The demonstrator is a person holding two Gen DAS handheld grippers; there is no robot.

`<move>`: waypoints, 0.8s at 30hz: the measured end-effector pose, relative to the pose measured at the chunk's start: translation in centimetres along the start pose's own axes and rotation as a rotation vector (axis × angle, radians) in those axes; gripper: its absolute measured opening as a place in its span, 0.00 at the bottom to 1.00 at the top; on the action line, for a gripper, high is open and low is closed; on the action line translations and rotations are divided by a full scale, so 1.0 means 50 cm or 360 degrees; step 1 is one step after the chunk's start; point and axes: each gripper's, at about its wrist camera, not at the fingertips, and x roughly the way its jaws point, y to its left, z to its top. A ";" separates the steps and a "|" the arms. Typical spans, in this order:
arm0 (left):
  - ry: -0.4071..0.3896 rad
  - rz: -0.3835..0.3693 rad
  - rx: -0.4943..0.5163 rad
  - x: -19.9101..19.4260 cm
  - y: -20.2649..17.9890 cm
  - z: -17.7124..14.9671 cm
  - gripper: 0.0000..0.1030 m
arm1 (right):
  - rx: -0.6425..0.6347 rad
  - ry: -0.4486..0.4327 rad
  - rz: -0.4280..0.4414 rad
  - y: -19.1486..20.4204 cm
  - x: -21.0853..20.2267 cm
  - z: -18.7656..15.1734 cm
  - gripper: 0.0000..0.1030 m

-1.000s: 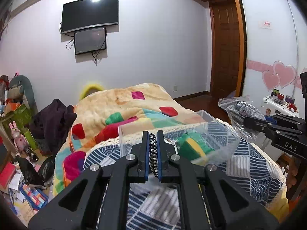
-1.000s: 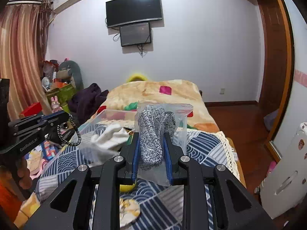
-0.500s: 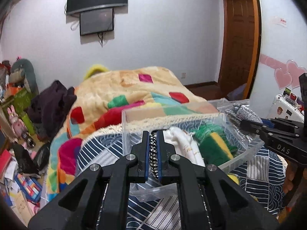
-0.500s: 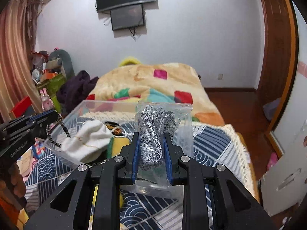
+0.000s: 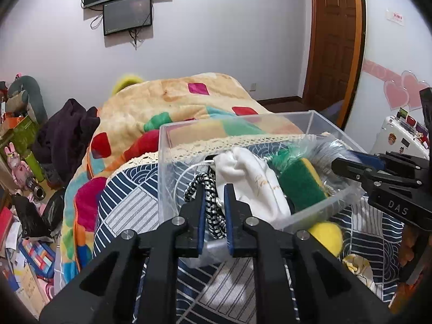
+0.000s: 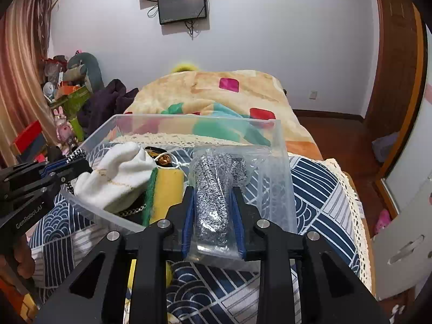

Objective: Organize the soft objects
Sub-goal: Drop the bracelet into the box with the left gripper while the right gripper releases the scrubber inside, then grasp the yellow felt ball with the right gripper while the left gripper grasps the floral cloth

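Observation:
A clear plastic bin [image 5: 302, 117] [image 6: 280, 145] sits on the patterned bed cover. It holds a white cloth pouch [image 5: 253, 181] [image 6: 118, 172] and a green and yellow sponge [image 5: 299, 181] [image 6: 164, 189]. My left gripper [image 5: 213, 189] [image 6: 81, 162] is at the bin's near left side, its jaws a little apart around a black and white braided cord [image 5: 210, 210]. My right gripper [image 6: 213, 191] [image 5: 340, 163] is shut on a clear bag of grey speckled fabric [image 6: 213, 202] and holds it over the bin's right end.
A yellow ball [image 5: 325, 236] lies on the blue and white cover [image 6: 318, 189] just outside the bin. A colourful blanket [image 5: 172, 102] covers the far bed. Toys and boxes [image 5: 24, 140] crowd the floor at left. A white cabinet [image 6: 399, 232] stands at right.
Both grippers have moved forward and down over the bin. The left jaws have parted slightly and the cord now hangs into the bin. The right still holds the bag.

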 end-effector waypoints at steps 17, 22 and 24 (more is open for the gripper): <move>-0.0066 -0.0068 0.0035 -0.089 -0.013 -0.026 0.69 | -0.0115 -0.0101 0.0102 0.046 -0.072 -0.023 0.52; -0.0057 -0.0081 0.0008 -0.105 -0.011 -0.054 0.75 | -0.0130 -0.0009 0.0146 0.057 -0.044 -0.046 0.52; -0.0030 -0.0077 0.0005 -0.102 -0.012 -0.069 0.80 | -0.0107 0.0045 0.0200 0.059 -0.027 -0.052 0.52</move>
